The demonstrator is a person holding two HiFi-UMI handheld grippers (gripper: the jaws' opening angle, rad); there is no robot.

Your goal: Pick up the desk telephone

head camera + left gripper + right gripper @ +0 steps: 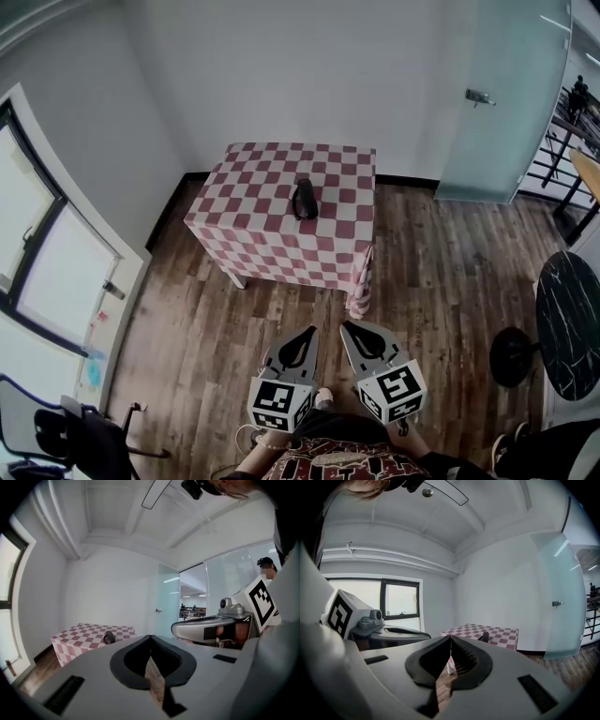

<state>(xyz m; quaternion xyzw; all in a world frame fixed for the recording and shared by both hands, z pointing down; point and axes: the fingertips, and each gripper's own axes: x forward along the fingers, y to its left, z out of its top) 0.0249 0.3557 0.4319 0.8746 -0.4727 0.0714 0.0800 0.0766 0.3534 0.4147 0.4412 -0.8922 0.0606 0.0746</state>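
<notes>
1. Red-and-white checks cover the one desk [272, 239], which stands on a wooden floor [441, 272] close to a white wall. One fold of its cloth [360, 286] hangs below the near right corner.
2. One black phone [304, 199] is seen lying about the middle of the desk top, well clear of all four edges.
3. Two grippers are held side by side over the floor, short of the desk's near edge and well apart from it. Both are pointed towards the desk, and one marker cube is carried on each.
4. The jaws of the left gripper [311, 329] are pressed together at the tips. Nothing is pinched between them, and only floor is seen through the narrow slit behind the tips.
5. The jaws of the right gripper [344, 324] are likewise closed tip to tip, with nothing held.
6. From both gripper views the phone is seen far ahead on the desk, and the other gripper is seen alongside.
7. One frosted glass door [506, 94] is set in the wall to the right of the desk, and one window [37, 253] in the wall to its left.
8. One round black table [572, 319] is seen at the right edge of the head view and one dark chair [56, 431] at its lower left corner.
</notes>
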